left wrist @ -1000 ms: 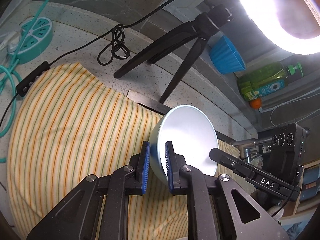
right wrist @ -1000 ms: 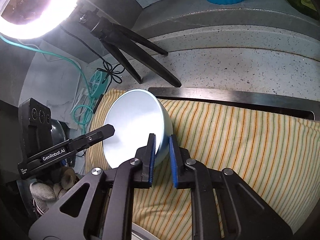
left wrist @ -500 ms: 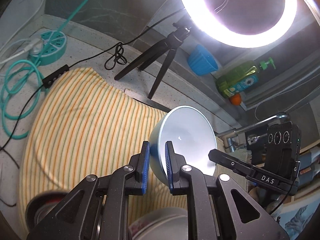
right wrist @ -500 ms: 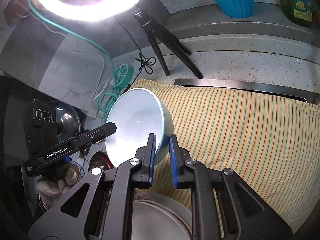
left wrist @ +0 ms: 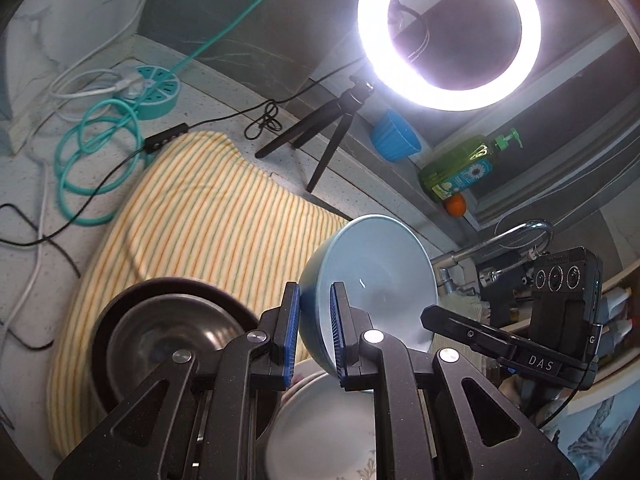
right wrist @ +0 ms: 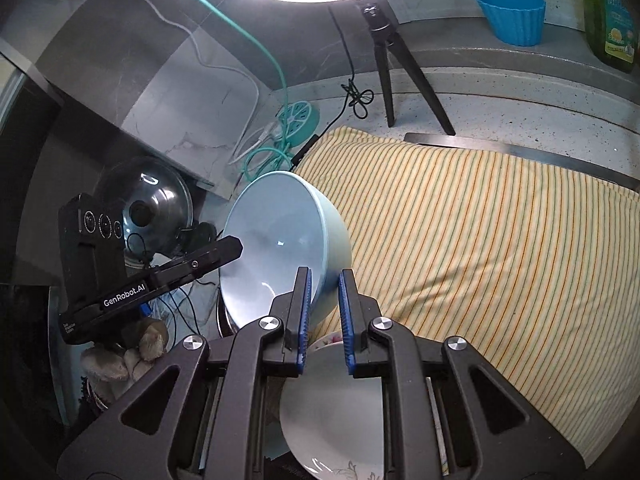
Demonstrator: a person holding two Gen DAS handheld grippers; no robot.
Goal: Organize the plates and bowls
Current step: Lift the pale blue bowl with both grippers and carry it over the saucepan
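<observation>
A pale blue bowl (left wrist: 372, 276) is held in the air between both grippers, tilted on its side. My left gripper (left wrist: 314, 328) is shut on one side of its rim, and my right gripper (right wrist: 323, 312) is shut on the opposite side of the bowl (right wrist: 276, 240). Below the bowl lies a white plate (left wrist: 320, 436) with a floral print; it also shows in the right wrist view (right wrist: 332, 412). A dark metal bowl (left wrist: 160, 336) sits to its left on the yellow striped cloth (left wrist: 200, 224).
A ring light (left wrist: 448, 32) on a black tripod (left wrist: 320, 136) stands at the back of the counter. A blue cup (left wrist: 394, 138), a green soap bottle (left wrist: 460, 168), a faucet (left wrist: 516, 236), teal cable coils (left wrist: 96, 156) and a glass pot lid (right wrist: 156, 208) surround the cloth.
Both grippers have lifted the blue bowl up and back from the cloth. The dark metal bowl and the white plate have come into view beneath it.
</observation>
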